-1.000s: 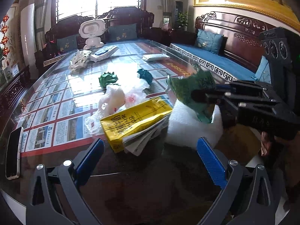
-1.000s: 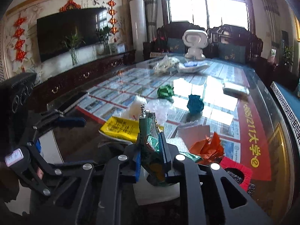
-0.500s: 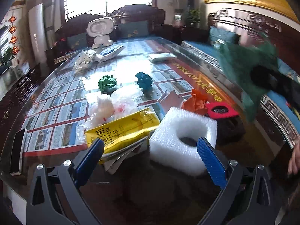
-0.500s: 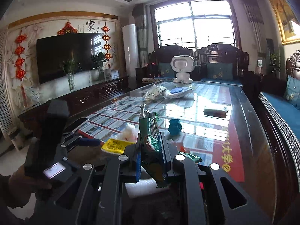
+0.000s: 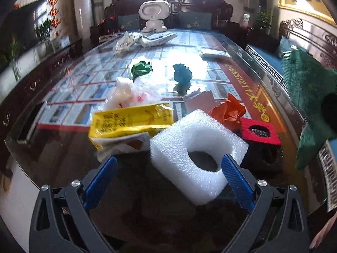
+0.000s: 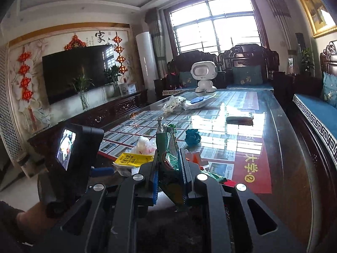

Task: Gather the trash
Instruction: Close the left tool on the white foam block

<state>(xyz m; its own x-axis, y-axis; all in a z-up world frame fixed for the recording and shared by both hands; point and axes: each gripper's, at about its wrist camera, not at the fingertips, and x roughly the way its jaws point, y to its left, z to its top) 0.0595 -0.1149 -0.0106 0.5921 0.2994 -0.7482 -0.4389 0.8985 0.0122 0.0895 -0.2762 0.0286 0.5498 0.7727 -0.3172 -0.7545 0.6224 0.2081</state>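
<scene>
Now | right gripper (image 6: pixel 169 174) clamps green wrapper (image 6: pixel 168 158) | long axis upright

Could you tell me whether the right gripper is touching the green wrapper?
Touching. The right wrist view shows the right gripper with both blue pads pressed against the green wrapper, which stands clamped between them.

A white toy robot (image 6: pixel 203 76) stands at the far end of the glass-topped table (image 6: pixel 280 147), with dark carved chairs (image 6: pixel 248 67) behind it. A black television (image 6: pixel 78 71) hangs on the left wall, beside a tall white air conditioner (image 6: pixel 146 57).
</scene>
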